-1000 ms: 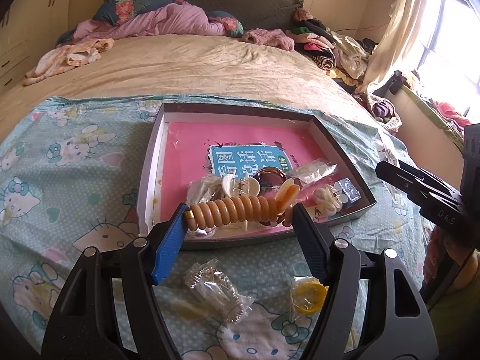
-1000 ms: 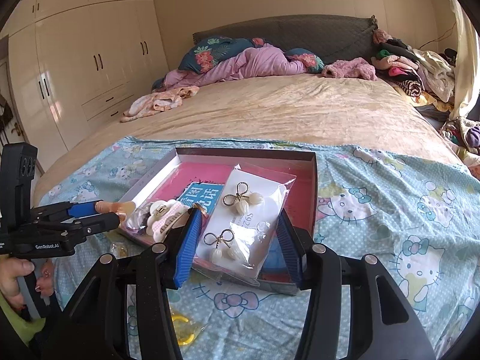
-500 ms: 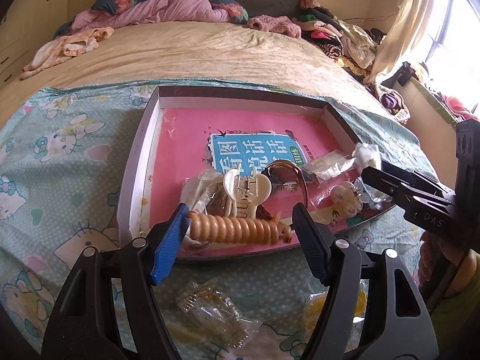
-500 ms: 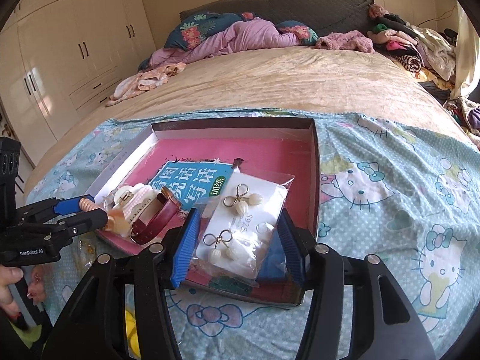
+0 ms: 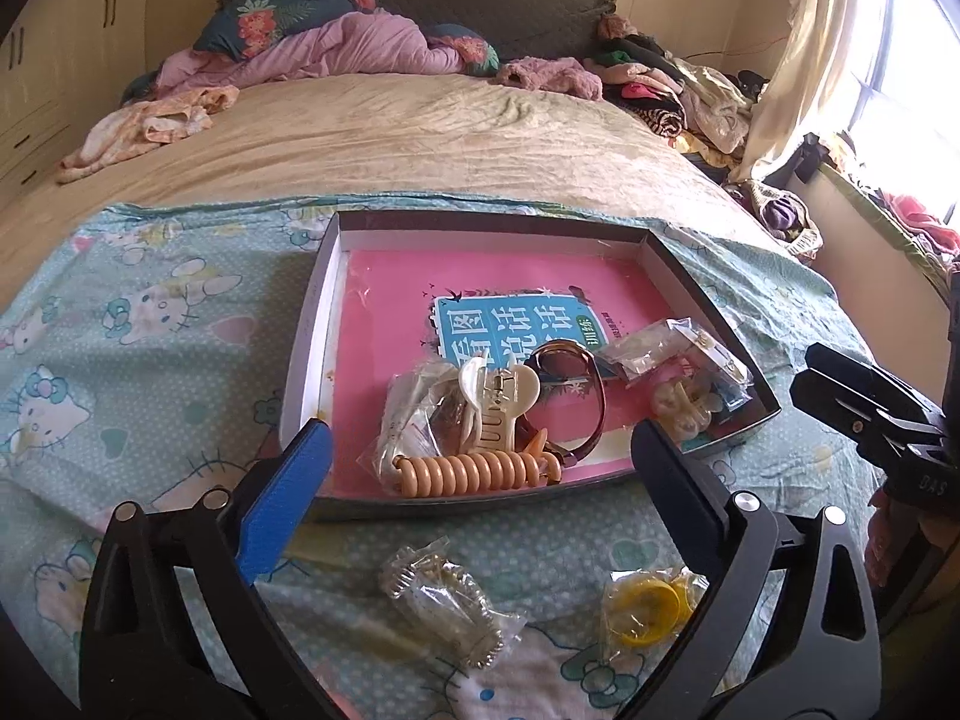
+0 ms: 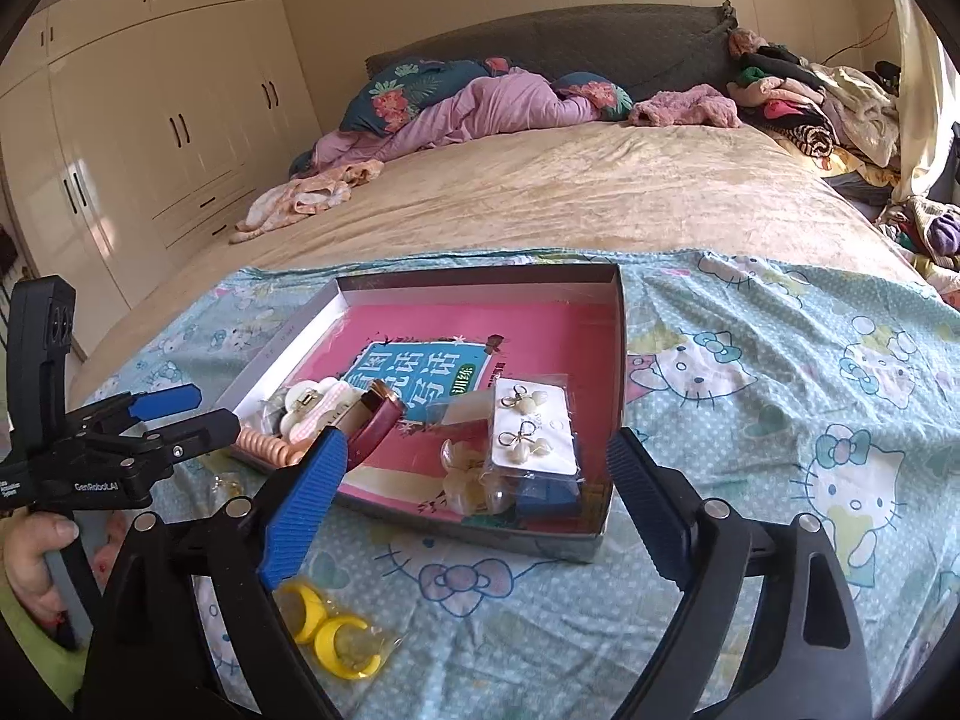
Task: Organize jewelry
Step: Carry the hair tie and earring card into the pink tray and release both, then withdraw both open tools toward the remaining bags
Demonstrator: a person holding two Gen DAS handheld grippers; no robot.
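Note:
A shallow box (image 5: 312, 324) with a pink book inside lies on the cartoon-cat sheet. My left gripper (image 5: 480, 429) hovers at its near edge, jaws opening, pads touching nothing. Just beyond the fingers, an orange coil hair tie (image 5: 474, 471) lies in the box beside a cream hair claw (image 5: 498, 396) and a brown bangle (image 5: 576, 396). My right gripper (image 6: 477, 444) is opening too, and the bagged earring card (image 6: 531, 438) rests free in the box's near right corner (image 6: 618, 324). Each gripper shows in the other's view: the left gripper (image 6: 210, 408) and the right gripper (image 5: 807, 372).
On the sheet in front of the box lie a bag of yellow hoops (image 6: 336, 624) (image 5: 648, 606) and a clear bag with a comb-like clip (image 5: 444, 606). Pink bedding (image 5: 336, 54) and heaped clothes (image 5: 672, 90) sit at the bed's far end. Wardrobes (image 6: 150, 138) stand at the left.
The left jaws widened and the orange coil dropped from them into the box. The right jaws spread too, leaving the earring card lying in the box.

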